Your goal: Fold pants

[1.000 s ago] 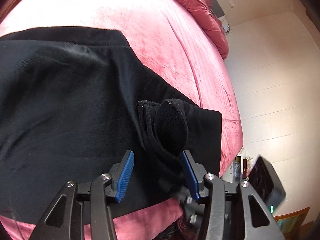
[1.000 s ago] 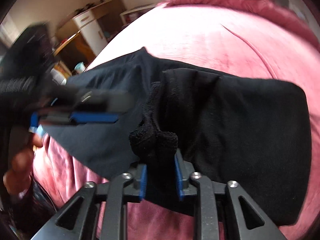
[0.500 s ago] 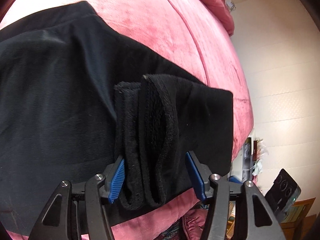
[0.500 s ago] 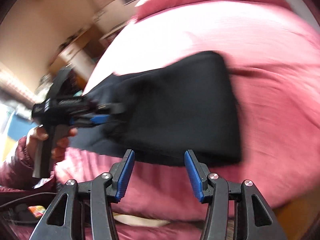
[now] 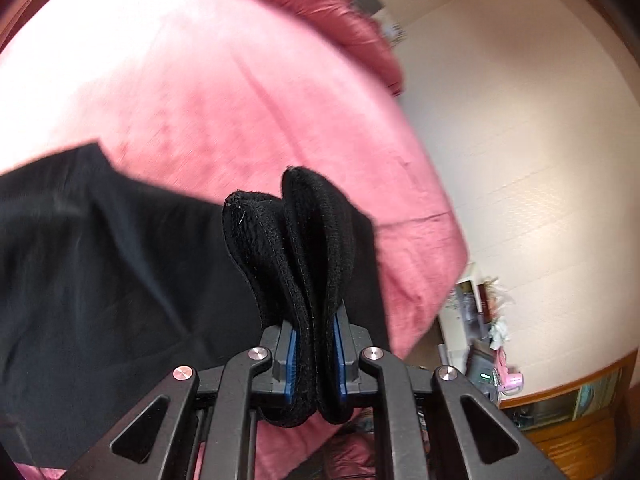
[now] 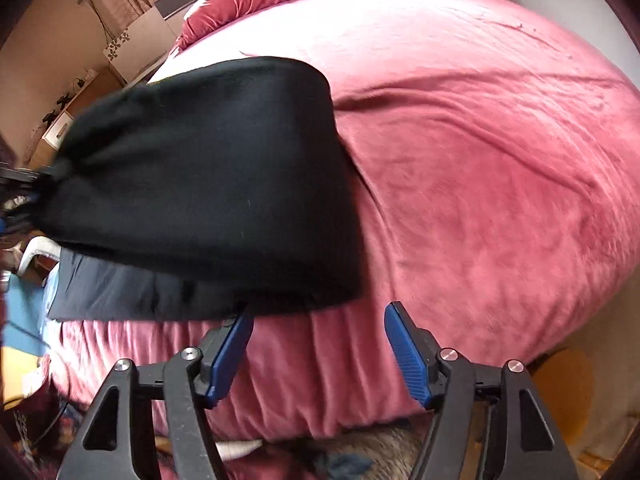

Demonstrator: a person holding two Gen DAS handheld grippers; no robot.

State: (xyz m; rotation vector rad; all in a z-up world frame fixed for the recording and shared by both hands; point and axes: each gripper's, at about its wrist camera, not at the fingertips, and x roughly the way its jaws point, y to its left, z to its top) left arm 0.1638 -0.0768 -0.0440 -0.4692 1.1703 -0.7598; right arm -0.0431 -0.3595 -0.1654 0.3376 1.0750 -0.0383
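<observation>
Black pants (image 5: 100, 264) lie folded on a pink bed (image 5: 200, 92). My left gripper (image 5: 314, 356) is shut on the bunched fleecy edge (image 5: 296, 248) of the pants and holds that end lifted off the bed. In the right wrist view the pants (image 6: 208, 184) hang raised at the left, with a lower layer (image 6: 120, 292) lying on the bed (image 6: 480, 160). My right gripper (image 6: 320, 344) is open and empty, just below the near edge of the pants. The left gripper (image 6: 20, 184) shows blurred at the far left edge.
A crumpled pink duvet (image 5: 320, 4) lies at the far end of the bed. A pale tiled floor (image 5: 540, 160) is right of the bed, with small items (image 5: 492, 344) by a wooden shelf. Furniture (image 6: 72, 112) stands beyond the bed's left side.
My left gripper closed on the bunched pants edge and lifted it. My right gripper let go of the pants, opened and drew back toward the bed's near edge.
</observation>
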